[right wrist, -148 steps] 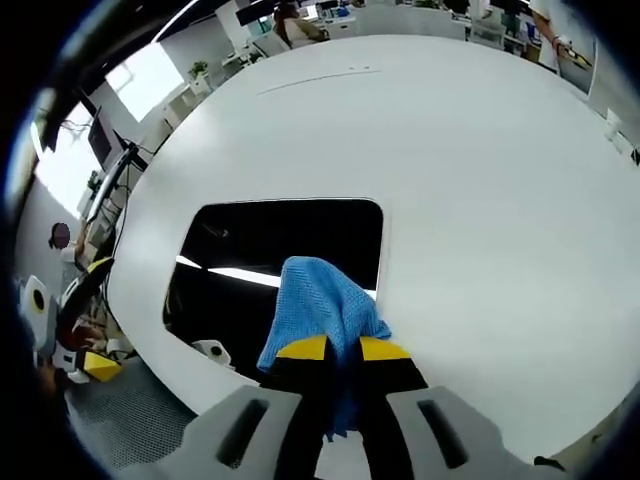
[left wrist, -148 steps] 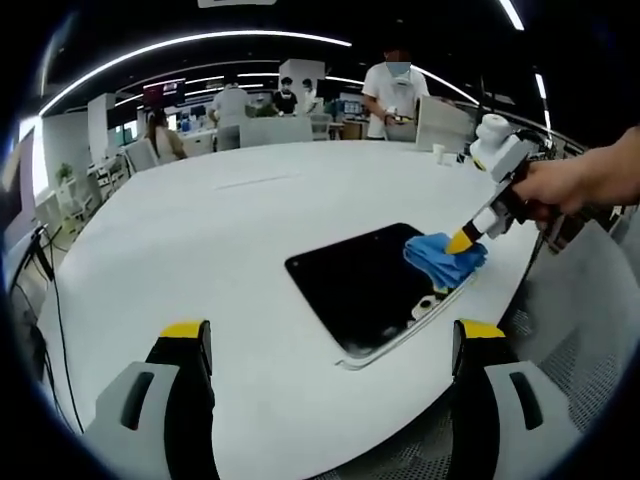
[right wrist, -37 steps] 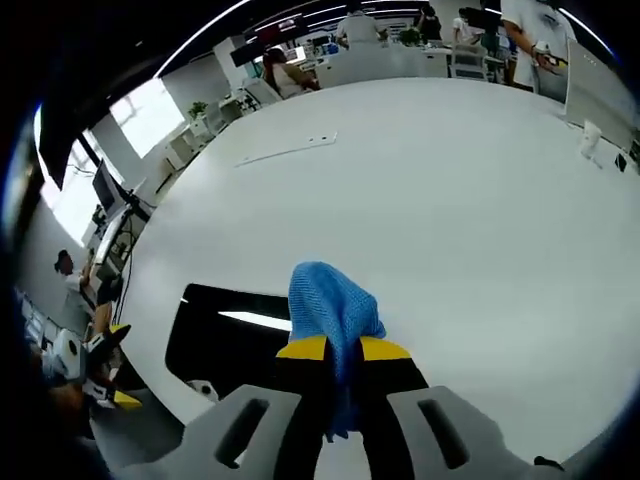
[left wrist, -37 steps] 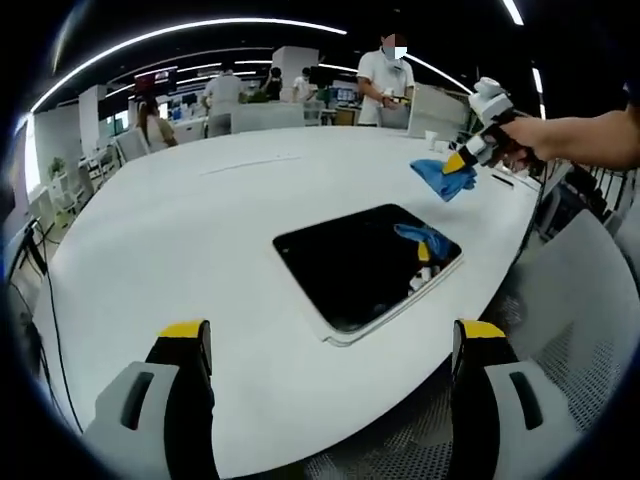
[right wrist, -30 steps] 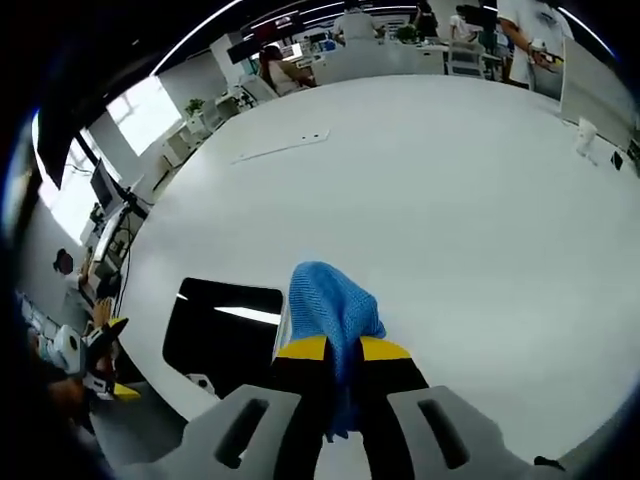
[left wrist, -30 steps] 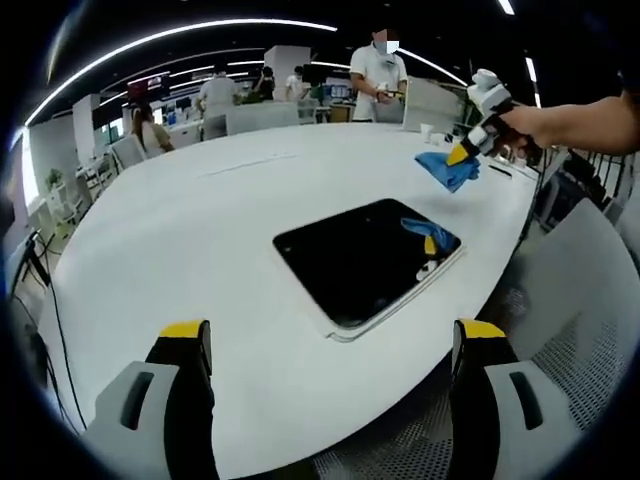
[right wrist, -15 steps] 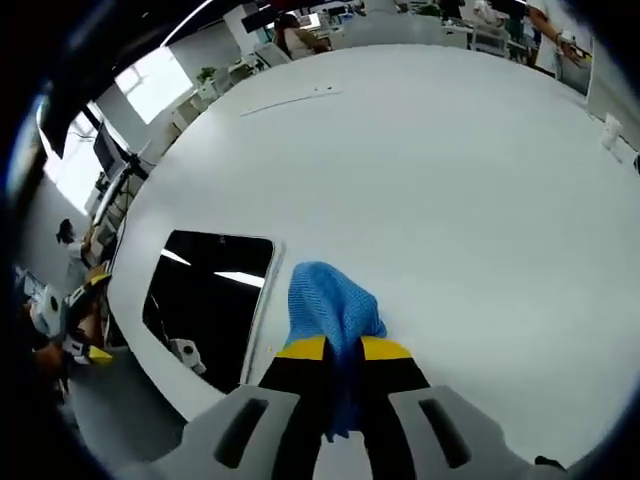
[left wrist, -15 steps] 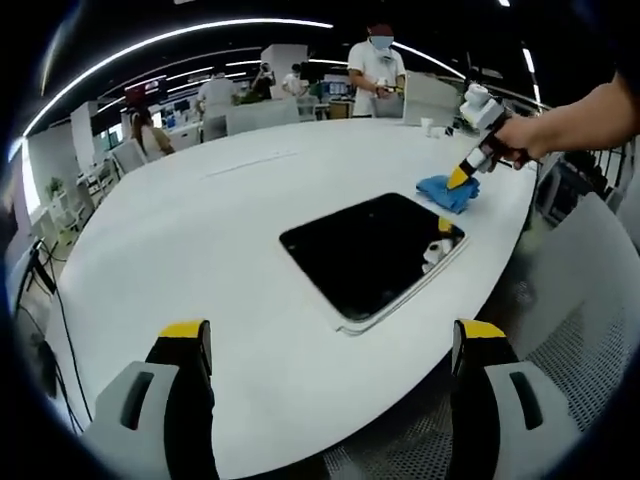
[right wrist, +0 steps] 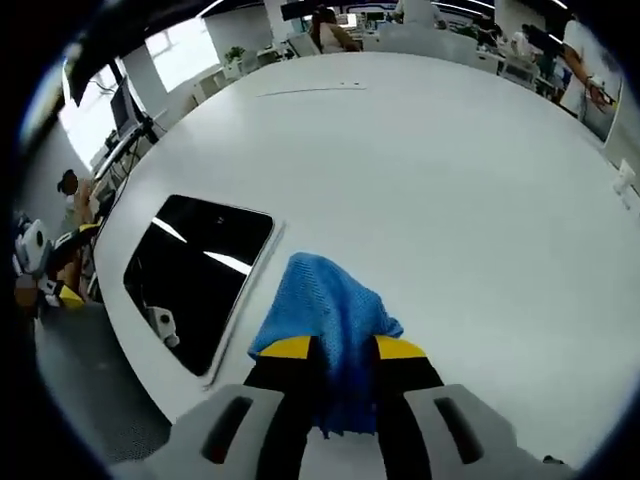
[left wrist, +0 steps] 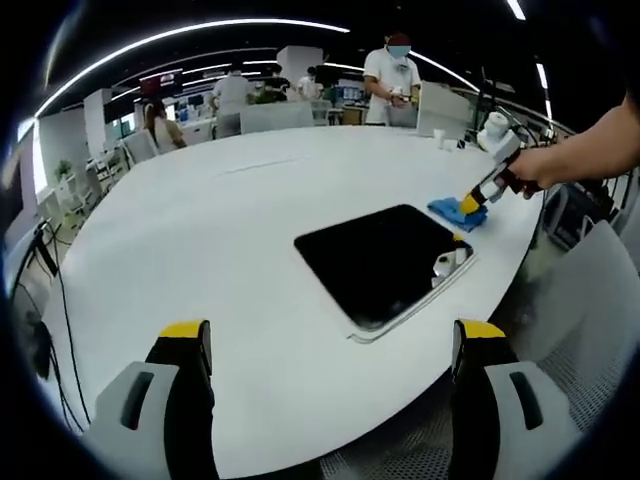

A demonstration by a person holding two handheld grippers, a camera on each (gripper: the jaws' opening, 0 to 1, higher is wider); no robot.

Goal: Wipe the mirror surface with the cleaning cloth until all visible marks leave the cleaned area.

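My right gripper (right wrist: 335, 352) is clenched on the blue cleaning cloth (right wrist: 330, 305), pressing it on the white table (right wrist: 450, 190) just beside the mirror (right wrist: 195, 275), which lies to its left, while my left gripper (left wrist: 325, 345) gapes empty, farther off.

Hidden/unclear, op: your right gripper (right wrist: 335, 350) jaws cover cloth (right wrist: 330, 310) lower part; mirror (left wrist: 385, 260) marks too small to tell.
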